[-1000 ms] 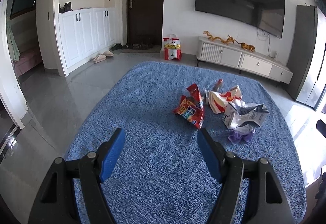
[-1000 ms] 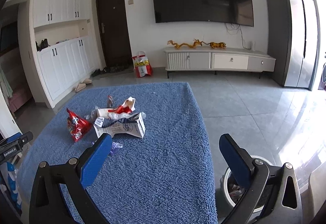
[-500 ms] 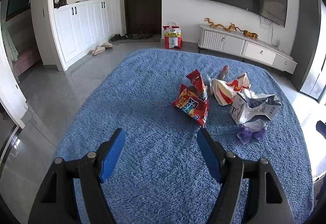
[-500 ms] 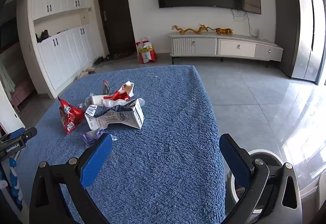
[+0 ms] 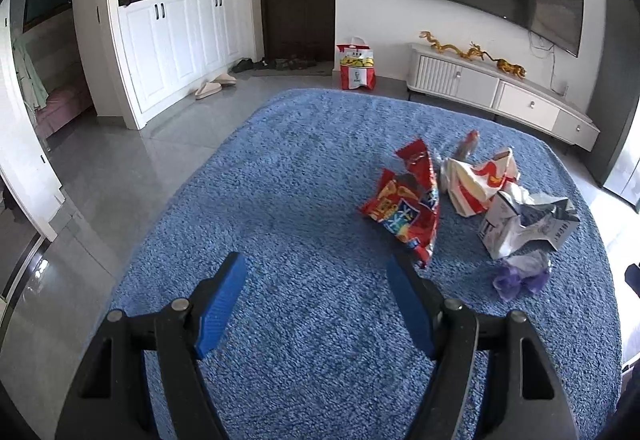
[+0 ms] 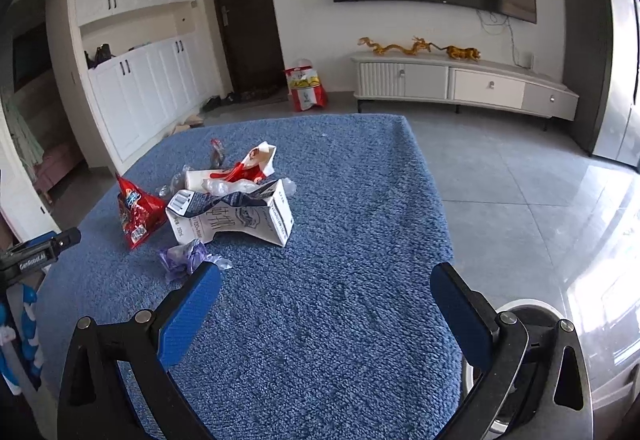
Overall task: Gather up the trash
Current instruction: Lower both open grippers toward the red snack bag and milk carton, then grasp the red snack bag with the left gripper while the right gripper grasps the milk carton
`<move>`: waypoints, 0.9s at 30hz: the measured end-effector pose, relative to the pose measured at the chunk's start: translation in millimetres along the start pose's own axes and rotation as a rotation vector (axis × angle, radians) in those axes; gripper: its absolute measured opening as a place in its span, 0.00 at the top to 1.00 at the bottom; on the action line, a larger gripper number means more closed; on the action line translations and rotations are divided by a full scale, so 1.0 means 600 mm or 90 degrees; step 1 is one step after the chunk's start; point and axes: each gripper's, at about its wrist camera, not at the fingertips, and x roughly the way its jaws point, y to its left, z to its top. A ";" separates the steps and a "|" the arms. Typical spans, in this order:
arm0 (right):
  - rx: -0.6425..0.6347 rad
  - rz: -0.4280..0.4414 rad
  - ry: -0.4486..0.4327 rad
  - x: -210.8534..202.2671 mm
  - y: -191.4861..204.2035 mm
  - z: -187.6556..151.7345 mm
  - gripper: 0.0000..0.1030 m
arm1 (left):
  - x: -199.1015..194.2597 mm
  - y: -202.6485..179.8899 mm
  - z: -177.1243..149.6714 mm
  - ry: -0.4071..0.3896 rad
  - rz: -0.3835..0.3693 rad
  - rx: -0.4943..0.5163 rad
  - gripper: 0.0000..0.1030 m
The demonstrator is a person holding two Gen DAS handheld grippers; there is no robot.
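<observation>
Trash lies in a loose heap on the blue shaggy cloth (image 5: 280, 199) (image 6: 352, 224). A red snack bag (image 5: 404, 205) (image 6: 138, 213) is nearest my left gripper (image 5: 316, 276), which hovers open and empty just short of it. Beside the bag lie a red-and-white paper box (image 5: 478, 183) (image 6: 236, 173), a crushed white carton (image 5: 524, 222) (image 6: 232, 217) and a purple wrapper (image 5: 520, 274) (image 6: 184, 260). My right gripper (image 6: 324, 292) is open and empty, its left fingertip close to the purple wrapper.
A round trash bin (image 6: 516, 320) stands on the grey floor below the cloth's right edge, partly behind my right finger. Beyond the cloth are a white TV cabinet (image 5: 500, 91), a red bag (image 5: 356, 67) by the dark door, and white cupboards (image 5: 168, 39).
Both grippers have come forward and down toward the trash, which now looks larger and closer. Neither gripper's opening has changed.
</observation>
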 end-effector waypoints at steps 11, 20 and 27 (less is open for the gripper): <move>-0.071 0.071 0.011 0.037 0.021 0.031 0.04 | 0.037 -0.011 0.011 0.022 -0.088 0.003 0.30; -0.134 0.143 0.033 0.110 0.033 0.065 0.06 | 0.081 -0.054 0.052 0.014 -0.157 0.017 0.30; -0.146 0.214 0.048 0.161 0.033 0.090 0.22 | 0.124 -0.071 0.077 0.014 -0.167 0.011 0.31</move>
